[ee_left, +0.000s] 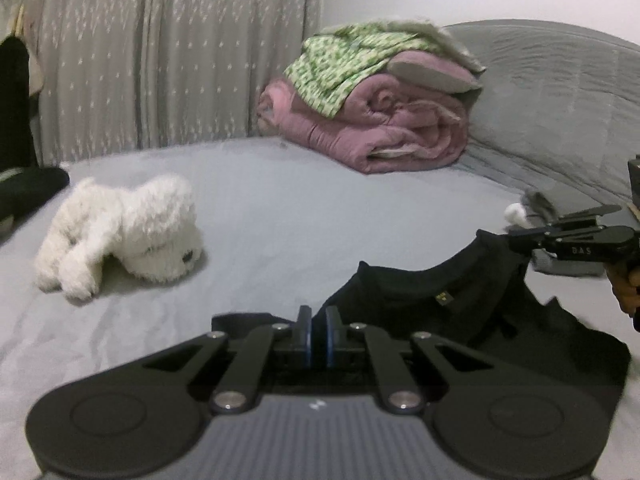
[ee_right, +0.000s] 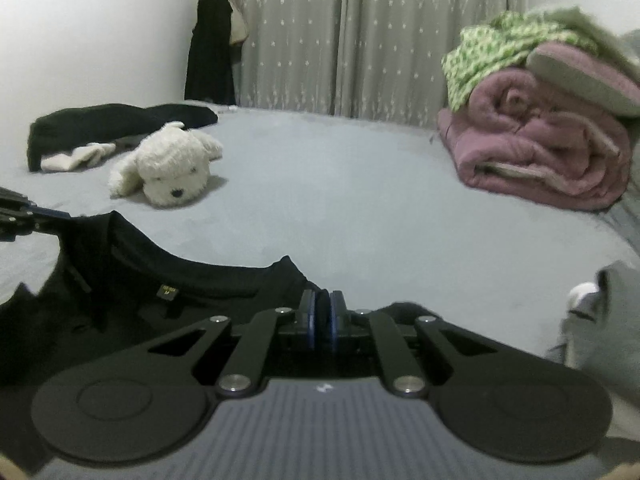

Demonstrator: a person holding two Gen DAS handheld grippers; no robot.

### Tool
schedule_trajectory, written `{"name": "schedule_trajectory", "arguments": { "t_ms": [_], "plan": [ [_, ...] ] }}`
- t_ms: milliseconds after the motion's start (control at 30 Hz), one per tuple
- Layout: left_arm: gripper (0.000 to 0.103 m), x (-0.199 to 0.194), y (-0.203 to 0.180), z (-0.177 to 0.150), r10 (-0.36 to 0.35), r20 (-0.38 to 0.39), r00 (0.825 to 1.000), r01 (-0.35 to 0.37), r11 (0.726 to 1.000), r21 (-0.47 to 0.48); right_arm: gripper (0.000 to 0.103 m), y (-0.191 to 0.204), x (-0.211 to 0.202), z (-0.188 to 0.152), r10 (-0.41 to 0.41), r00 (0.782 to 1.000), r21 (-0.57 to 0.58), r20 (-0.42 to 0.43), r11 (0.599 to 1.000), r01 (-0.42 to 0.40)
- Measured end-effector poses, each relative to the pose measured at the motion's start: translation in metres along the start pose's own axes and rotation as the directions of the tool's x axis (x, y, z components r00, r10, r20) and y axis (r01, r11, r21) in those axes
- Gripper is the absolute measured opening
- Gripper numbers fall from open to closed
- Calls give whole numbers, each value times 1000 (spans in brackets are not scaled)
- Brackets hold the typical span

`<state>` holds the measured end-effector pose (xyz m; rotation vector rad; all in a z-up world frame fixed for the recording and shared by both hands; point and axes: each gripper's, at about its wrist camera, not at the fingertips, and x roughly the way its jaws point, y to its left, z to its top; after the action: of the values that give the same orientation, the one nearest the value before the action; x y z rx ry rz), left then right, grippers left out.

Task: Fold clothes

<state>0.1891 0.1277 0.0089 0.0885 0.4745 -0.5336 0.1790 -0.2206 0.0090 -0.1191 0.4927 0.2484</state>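
A: Nearest first: what are the two tools doing?

B: The left gripper (ee_left: 319, 314) is clamped on one shoulder of the black T-shirt (ee_left: 460, 312), and the right gripper (ee_right: 323, 300) is pinched on the other shoulder. The blue pads are almost together, with the cloth edge running into the narrow slit; the exact bite is hidden behind the fingers.

A: And the shirt itself?

B: It hangs between them just above the grey bed sheet (ee_left: 280, 208), collar sagging, with a small yellow label (ee_right: 169, 292) inside the neck. Its print is too blurred to read. The lower body is cut off behind both gripper housings.

A: Anything at the edges?

B: In the left wrist view, part of a hand (ee_left: 628, 288) shows at the right border, mostly cropped. A grey garment (ee_right: 600, 320) with a white bit lies at the right, only partly in frame.

A: Farther back?

B: A white plush dog (ee_right: 172, 164) lies on the sheet, with dark clothes (ee_right: 112, 124) and a pale sock (ee_right: 76, 158) behind it. Beyond, a rolled pink blanket (ee_left: 384, 128) carries a green patterned cloth (ee_left: 344, 60). A grey curtain (ee_right: 360, 32) closes the back, and something dark (ee_right: 212, 48) hangs in the corner, too blurred to make out.
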Motion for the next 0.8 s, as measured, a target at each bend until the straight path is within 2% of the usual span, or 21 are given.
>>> {"name": "schedule_trajectory", "arguments": {
  "t_ms": [100,333,467,567,800],
  "plan": [
    [6,-22,-14,-9,4,26,1000,-4,1000,11,8,11,-21,-8,-18,1000,-19,25,1000,18],
    [6,-60,-37,-43,5,48,999,-4,999,-34,8,36,-55,-39,-65,997,-37,50,997,67],
    [6,-74,-53,-65,2,36,999,1,996,-91,8,47,-65,-59,-77,997,-35,17,996,77],
    [6,-77,-61,-83,7,-3,1000,-7,994,-111,8,53,-70,-73,-81,997,-26,-16,996,81],
    [7,-77,-63,-114,16,-57,998,-27,978,-209,9,53,-73,-101,-78,992,87,-95,993,86]
  ]
}}
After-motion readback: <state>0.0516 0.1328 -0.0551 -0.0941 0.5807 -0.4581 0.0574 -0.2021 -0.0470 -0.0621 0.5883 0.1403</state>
